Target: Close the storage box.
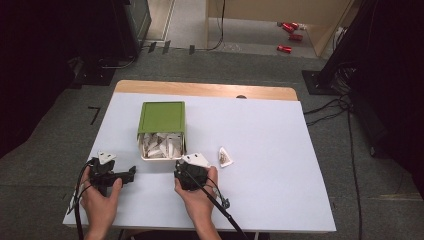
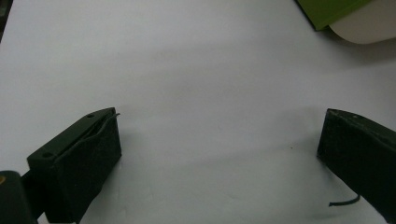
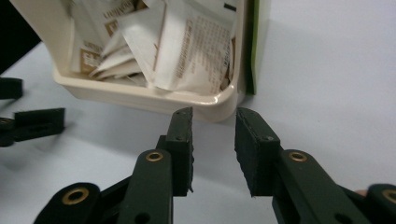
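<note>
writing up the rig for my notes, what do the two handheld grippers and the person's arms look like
Both the left gripper and right gripper are black, each topped by a grey three-cornered plate and trailing a black cable. Close up, the jaws are blocky with dark padded faces; the right gripper's arms carry brass-coloured rivets. The forearms are bare, with no sleeves or gloves.

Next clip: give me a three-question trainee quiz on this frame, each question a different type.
1. True or false: the left tongs are shut on a packet.
2. Multiple choice: the loose packet on the table lies (A) inside the box, (B) to the right of the box, (C) on the floor.
3. Fill in: the right tongs point at the cream tray of packets sliding out of the ____ box.

Key: 1 false, they are wide open over bare table; 2 B; 3 green.
</note>
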### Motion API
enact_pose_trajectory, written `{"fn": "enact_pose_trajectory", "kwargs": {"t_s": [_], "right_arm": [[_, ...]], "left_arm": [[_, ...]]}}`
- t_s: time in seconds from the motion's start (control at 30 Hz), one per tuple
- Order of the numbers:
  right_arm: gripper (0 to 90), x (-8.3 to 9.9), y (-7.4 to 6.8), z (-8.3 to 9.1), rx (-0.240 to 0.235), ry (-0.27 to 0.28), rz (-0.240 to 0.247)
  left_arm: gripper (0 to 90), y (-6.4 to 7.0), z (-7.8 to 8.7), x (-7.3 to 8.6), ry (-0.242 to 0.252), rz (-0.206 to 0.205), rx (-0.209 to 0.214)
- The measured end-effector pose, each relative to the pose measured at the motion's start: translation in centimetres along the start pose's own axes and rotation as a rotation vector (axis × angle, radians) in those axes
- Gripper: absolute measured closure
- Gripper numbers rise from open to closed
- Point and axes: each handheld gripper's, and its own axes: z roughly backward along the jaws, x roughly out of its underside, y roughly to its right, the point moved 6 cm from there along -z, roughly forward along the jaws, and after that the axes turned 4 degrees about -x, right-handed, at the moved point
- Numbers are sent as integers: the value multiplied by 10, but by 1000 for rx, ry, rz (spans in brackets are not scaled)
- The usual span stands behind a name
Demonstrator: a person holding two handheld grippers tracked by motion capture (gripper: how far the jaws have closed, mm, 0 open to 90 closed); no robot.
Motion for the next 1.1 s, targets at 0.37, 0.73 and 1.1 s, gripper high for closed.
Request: {"fn": "enact_pose_trajectory", "kwargs": {"t_s": [0.37,0.73,1.1], "right_arm": [[776,4,-1,-10,47,10,-5],[804,-3,1,-19,49,21,-68],[798,-8,2,-24,59,15,-81]], "left_arm": [[0,0,0,0,-1,0,0],[0,0,0,0,-1,0,0],[0,0,0,0,-1,0,1]]}}
